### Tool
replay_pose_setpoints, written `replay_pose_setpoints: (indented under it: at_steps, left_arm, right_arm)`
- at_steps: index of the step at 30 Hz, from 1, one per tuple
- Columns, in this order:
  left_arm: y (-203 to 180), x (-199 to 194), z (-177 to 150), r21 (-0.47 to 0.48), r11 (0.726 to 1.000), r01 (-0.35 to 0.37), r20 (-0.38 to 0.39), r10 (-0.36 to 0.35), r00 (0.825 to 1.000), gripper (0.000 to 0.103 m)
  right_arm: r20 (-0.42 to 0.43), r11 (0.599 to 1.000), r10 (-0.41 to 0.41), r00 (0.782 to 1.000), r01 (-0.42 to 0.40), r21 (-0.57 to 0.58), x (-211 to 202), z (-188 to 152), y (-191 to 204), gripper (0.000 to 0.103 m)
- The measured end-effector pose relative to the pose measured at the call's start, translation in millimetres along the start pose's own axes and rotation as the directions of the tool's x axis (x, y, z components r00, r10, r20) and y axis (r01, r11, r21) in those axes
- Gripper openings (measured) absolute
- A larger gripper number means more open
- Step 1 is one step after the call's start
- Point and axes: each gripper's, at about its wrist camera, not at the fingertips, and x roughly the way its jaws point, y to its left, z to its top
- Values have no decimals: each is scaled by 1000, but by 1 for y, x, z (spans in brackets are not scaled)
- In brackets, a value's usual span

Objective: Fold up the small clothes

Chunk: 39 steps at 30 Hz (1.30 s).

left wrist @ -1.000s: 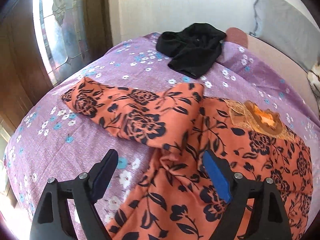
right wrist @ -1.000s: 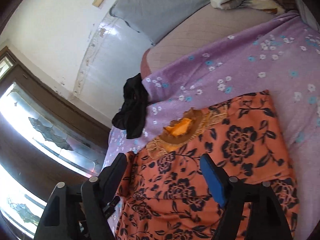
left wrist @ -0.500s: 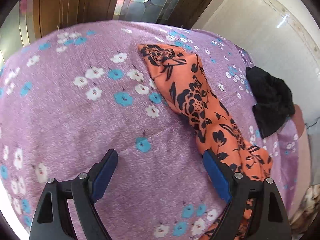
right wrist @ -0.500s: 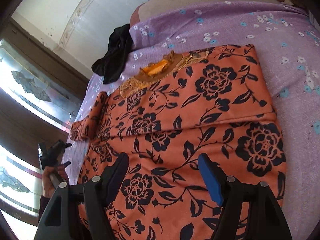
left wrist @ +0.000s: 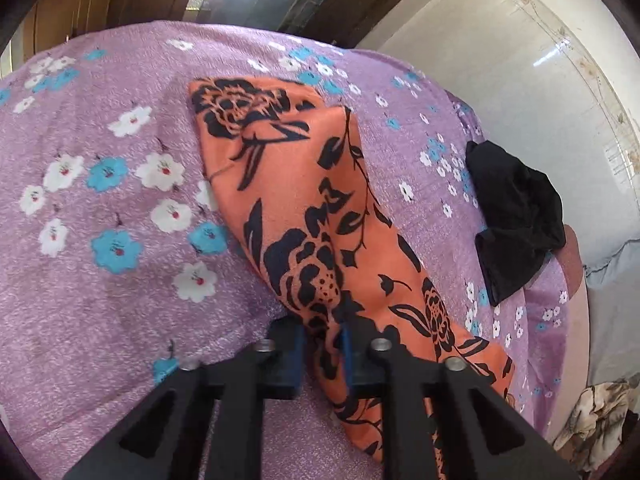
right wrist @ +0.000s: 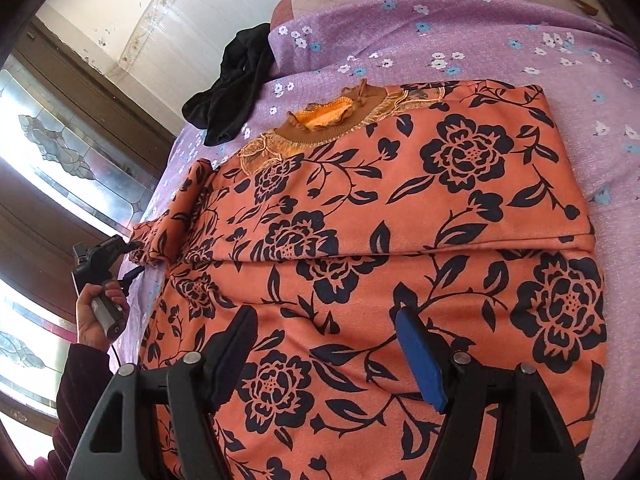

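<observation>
A bed (right wrist: 500,28) covered in a purple sheet with white and blue flowers is filling most of both views. Lying flat across it in the right wrist view is an orange top (right wrist: 400,220) printed with black roses, spreading from the centre to the lower edge of the frame, with its brown and gold collar (right wrist: 332,120) sitting at upper centre and its right side lying folded over the body. In the left wrist view one sleeve (left wrist: 304,216) of the orange top (left wrist: 404,300) is running from the upper centre down to the lower right.

A black garment (left wrist: 516,216) is lying crumpled at the right of the left wrist frame, apart from the sleeve; it is showing again at the upper left of the right wrist frame (right wrist: 236,88).

The left hand-held gripper (left wrist: 322,344) is pinching the sleeve at lower centre, its blue pads pressed against the cloth. It is also appearing at the left edge of the right wrist view (right wrist: 132,258), held in the person's hand (right wrist: 96,312).

The right hand-held gripper (right wrist: 324,344) is hovering spread wide over the body of the top at lower centre.
</observation>
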Motion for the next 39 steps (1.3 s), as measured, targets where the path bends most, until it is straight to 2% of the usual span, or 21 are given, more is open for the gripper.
replay_pose_setpoints:
  at_steps: [3, 5, 7, 9, 12, 15, 17, 18, 19, 20, 22, 23, 24, 25, 26, 29, 30, 32, 36, 38, 39]
  left_arm:
    - [-23, -12, -5, 95, 994, -52, 77, 45, 996, 7]
    - [-54, -35, -13, 205, 978, -32, 131, 5, 991, 7]
    - [-96, -59, -31, 344, 939, 19, 159, -78, 984, 7]
    - [-139, -83, -62, 484, 873, 61, 162, -158, 974, 7]
    - [-197, -111, -126, 665, 732, 149, 99, -283, 954, 7]
    - [-244, -120, -202, 791, 561, 243, -41, -348, 937, 8]
    - [-267, -111, -256, 853, 443, 275, -146, -304, 942, 14]
    - [-274, -102, -282, 883, 381, 273, -184, -255, 949, 32]
    - [-278, -94, -307, 909, 322, 265, -208, -202, 957, 43]
    - [-279, -87, -329, 930, 270, 250, -215, -154, 964, 62]
    - [-275, -78, -358, 961, 181, 207, -195, -81, 977, 66]
    - [-270, -79, -362, 969, 156, 190, -180, -76, 981, 66]
    - [-267, -83, -357, 971, 154, 184, -172, -89, 981, 66]
    - [-266, -89, -347, 966, 174, 192, -174, -112, 978, 66]
    - [-265, -96, -330, 955, 211, 207, -180, -142, 973, 66]
    - [-259, -121, -261, 889, 374, 264, -171, -264, 949, 71]
    - [-255, -127, -239, 864, 431, 260, -135, -300, 944, 80]
    - [-240, -135, -194, 810, 543, 220, -40, -323, 945, 86]
    - [-201, -123, -120, 663, 731, 162, 36, -248, 968, 86]
    - [-178, -103, -95, 576, 813, 80, 33, -120, 992, 86]
    - [-167, -90, -86, 547, 837, 19, 25, -39, 999, 86]
  right_arm:
    - [36, 1000, -14, 999, 13, 21, -4, 5, -6, 74]
    - [69, 999, -24, 997, 21, 46, -11, 10, -12, 74]
    - [110, 996, -36, 993, 27, 81, -19, 16, -20, 74]
    - [149, 992, -45, 988, 26, 126, -27, 22, -30, 74]
    - [204, 979, -67, 977, 25, 202, -41, 29, -48, 74]
    - [252, 964, -96, 963, 27, 263, -56, 34, -64, 74]
    - [280, 954, -104, 954, 16, 300, -65, 36, -75, 74]
    - [293, 947, -107, 950, 8, 321, -69, 36, -81, 74]
    - [308, 939, -114, 945, 1, 343, -73, 37, -88, 75]
    - [318, 930, -127, 940, 2, 367, -76, 37, -95, 75]
    - [328, 911, -155, 932, 7, 411, -79, 40, -108, 75]
    - [332, 904, -160, 929, 3, 428, -80, 40, -114, 75]
    - [334, 898, -163, 928, -1, 440, -82, 41, -118, 75]
    - [333, 896, -161, 929, -4, 445, -81, 43, -119, 75]
    - [331, 897, -156, 931, -7, 442, -80, 44, -120, 75]
    - [316, 917, -148, 937, 10, 399, -71, 50, -109, 75]
    - [310, 927, -148, 939, 23, 374, -68, 51, -103, 75]
    - [297, 949, -148, 943, 52, 310, -60, 53, -85, 75]
    - [266, 983, -154, 952, 120, 140, -42, 49, -47, 75]
    - [258, 988, -156, 954, 148, 49, -32, 46, -27, 75]
    - [249, 988, -153, 957, 157, 2, -27, 45, -17, 75]
